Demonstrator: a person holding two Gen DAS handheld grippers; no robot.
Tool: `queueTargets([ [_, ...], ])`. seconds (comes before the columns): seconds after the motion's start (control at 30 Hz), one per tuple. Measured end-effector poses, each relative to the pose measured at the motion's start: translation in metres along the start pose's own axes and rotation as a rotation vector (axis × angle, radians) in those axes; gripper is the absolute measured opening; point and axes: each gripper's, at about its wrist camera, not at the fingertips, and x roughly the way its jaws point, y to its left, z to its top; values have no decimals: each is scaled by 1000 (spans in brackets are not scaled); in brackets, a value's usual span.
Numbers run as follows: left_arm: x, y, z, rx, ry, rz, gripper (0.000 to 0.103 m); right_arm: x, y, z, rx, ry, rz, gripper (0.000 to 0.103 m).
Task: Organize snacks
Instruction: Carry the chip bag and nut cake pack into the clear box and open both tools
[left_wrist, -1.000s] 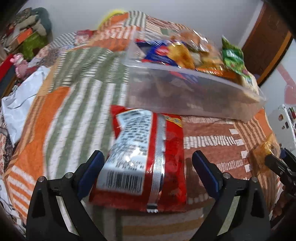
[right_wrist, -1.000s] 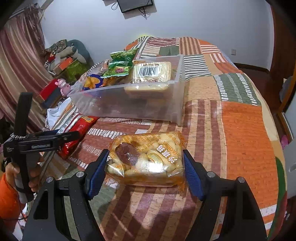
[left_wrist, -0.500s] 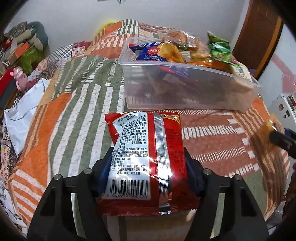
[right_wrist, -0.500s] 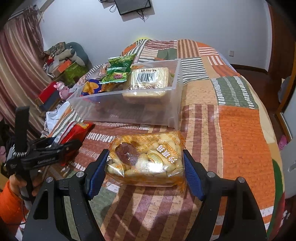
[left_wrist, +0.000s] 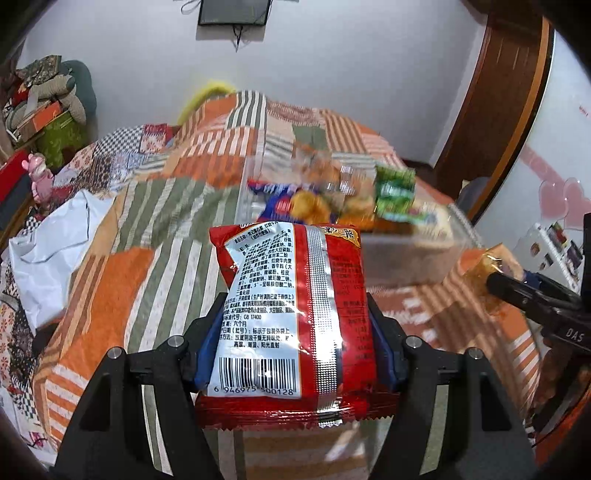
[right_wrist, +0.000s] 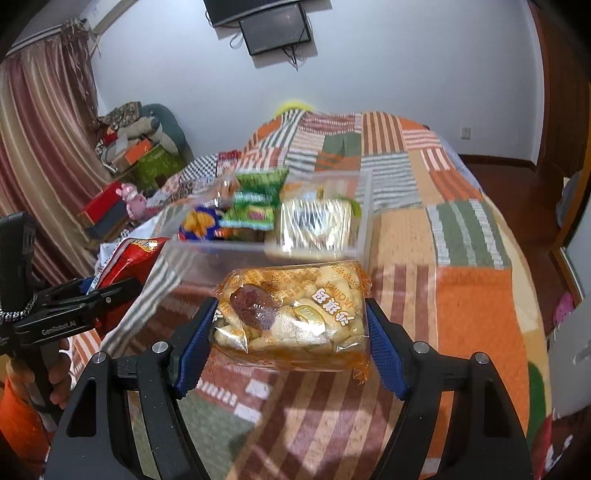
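Left gripper (left_wrist: 295, 354) pointed down and forward over the bed, its blue-padded jaws closed on the sides of a red foil snack bag (left_wrist: 291, 317), which was held clear of the quilt. The bag faced back side up: white panel of printed text, barcode at the near end, silver seam down the middle, crimped red edge nearest the camera.

Right gripper (right_wrist: 291, 332) had the same downward tilt, jaws pressed on both ends of a clear orange-printed packet of pale biscuits (right_wrist: 291, 310), also lifted off the quilt. A dark brown piece showed through the wrap at the left, with orange lettering at the right.

Below both lay a patchwork quilt of orange, green and white stripes (right_wrist: 476, 295) covering the bed. Beyond the packets sat a clear plastic bin (right_wrist: 364, 218) on the quilt, blurred in both views, already holding a green packet (right_wrist: 258, 195), a blue-and-yellow packet (right_wrist: 203, 221) and a silver-wrapped packet (right_wrist: 314, 221).

Left view only: white cloth (left_wrist: 51, 251) at the left edge of the bed and a brown wooden door frame (left_wrist: 495, 110) at right. Right view only: striped curtain (right_wrist: 37, 147), the person's fingers (right_wrist: 59, 373) and an orange sleeve (right_wrist: 18, 417) behind the left gripper's handle. Both views caught a black wall screen (right_wrist: 277, 29).
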Motion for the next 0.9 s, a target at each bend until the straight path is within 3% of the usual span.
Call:
queueTargets([
  [0.4, 2, 0, 51, 10, -100, -8, 67, 0, -3, 39, -22, -109, -38, 73],
  [0.67, 35, 11, 79, -4, -88, 15, 67, 8, -11, 61, -13, -156, -67, 73],
  [0.9, 65, 21, 96, -17, -71, 27, 67, 29, -14, 72, -19, -142, -92, 73],
])
